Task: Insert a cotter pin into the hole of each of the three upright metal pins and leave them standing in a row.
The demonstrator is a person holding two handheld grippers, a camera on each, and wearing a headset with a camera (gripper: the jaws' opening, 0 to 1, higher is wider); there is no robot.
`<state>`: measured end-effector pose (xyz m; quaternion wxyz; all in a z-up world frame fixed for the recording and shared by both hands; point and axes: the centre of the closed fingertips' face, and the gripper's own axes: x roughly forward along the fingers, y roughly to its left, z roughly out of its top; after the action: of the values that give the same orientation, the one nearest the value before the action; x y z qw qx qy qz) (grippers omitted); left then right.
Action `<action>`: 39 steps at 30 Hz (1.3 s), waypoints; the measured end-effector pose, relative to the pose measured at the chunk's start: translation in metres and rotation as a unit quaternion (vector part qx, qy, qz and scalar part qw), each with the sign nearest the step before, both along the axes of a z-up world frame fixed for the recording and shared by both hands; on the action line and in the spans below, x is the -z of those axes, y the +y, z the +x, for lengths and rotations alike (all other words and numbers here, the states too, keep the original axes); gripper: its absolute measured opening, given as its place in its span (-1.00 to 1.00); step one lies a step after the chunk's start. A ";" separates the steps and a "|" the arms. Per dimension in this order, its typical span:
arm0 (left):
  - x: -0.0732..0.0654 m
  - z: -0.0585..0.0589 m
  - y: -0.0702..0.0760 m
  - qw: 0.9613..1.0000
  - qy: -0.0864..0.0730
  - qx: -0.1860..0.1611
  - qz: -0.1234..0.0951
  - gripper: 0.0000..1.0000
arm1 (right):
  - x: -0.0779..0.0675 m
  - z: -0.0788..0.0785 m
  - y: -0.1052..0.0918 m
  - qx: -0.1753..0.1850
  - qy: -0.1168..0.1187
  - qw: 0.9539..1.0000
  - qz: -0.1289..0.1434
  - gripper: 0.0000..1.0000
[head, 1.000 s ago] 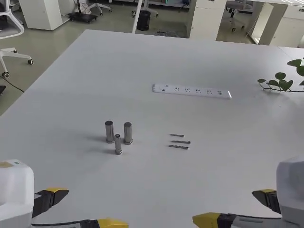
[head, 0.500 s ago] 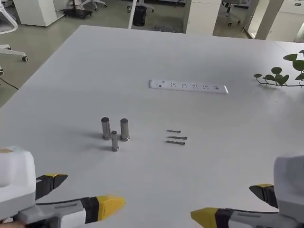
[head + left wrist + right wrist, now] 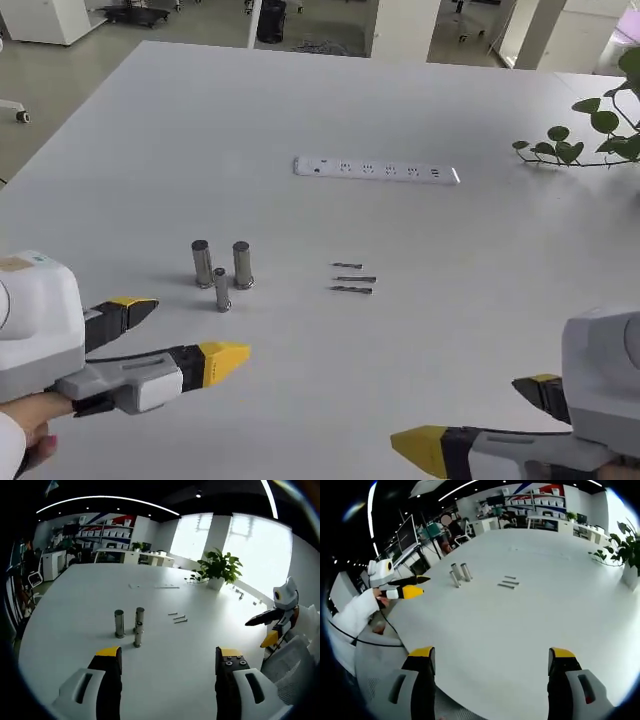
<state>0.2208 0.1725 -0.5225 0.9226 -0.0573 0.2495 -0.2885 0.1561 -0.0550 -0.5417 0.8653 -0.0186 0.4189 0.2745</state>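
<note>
Three upright metal pins (image 3: 222, 270) stand in a tight cluster on the white table (image 3: 430, 330), left of centre. Three cotter pins (image 3: 353, 279) lie flat to their right, stacked in a short column. My left gripper (image 3: 190, 330) hovers open near the table's front left, a little short of the metal pins (image 3: 132, 625). My right gripper (image 3: 465, 415) is open at the front right, well back from the cotter pins (image 3: 507, 582). Both own views show wide jaws with nothing between them: left gripper (image 3: 167, 652), right gripper (image 3: 492, 652).
A white power strip (image 3: 376, 170) lies across the table beyond the pins. A green plant (image 3: 590, 130) reaches in at the far right edge. Office chairs and cabinets stand on the floor past the table. A person's sleeve (image 3: 355, 615) holds the left gripper (image 3: 410, 586).
The head camera has shifted, sliding the whole scene up and left. My left gripper has come forward and up towards the metal pins. The right gripper shows more of its jaws.
</note>
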 end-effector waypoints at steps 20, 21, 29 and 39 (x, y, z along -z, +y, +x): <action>0.005 0.050 -0.005 1.000 -0.022 0.011 -0.014 0.00 | 0.004 -0.003 -0.004 0.007 0.009 1.000 -0.004 0.83; 0.005 0.051 -0.005 1.000 -0.022 0.012 -0.012 -0.02 | 0.005 -0.003 -0.004 0.007 0.009 1.000 -0.004 0.83; 0.025 0.064 -0.002 1.000 -0.007 0.025 0.016 -0.23 | 0.006 -0.004 -0.003 0.007 0.016 1.000 -0.001 0.83; 0.040 0.079 -0.006 0.999 0.002 0.040 0.034 -0.55 | 0.007 -0.002 -0.006 0.006 0.021 1.000 -0.006 0.82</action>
<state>0.3001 0.1666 -0.5628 0.9112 -0.0167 0.2635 -0.3162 0.1538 -0.0608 -0.5488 0.8579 -0.0157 0.4387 0.2670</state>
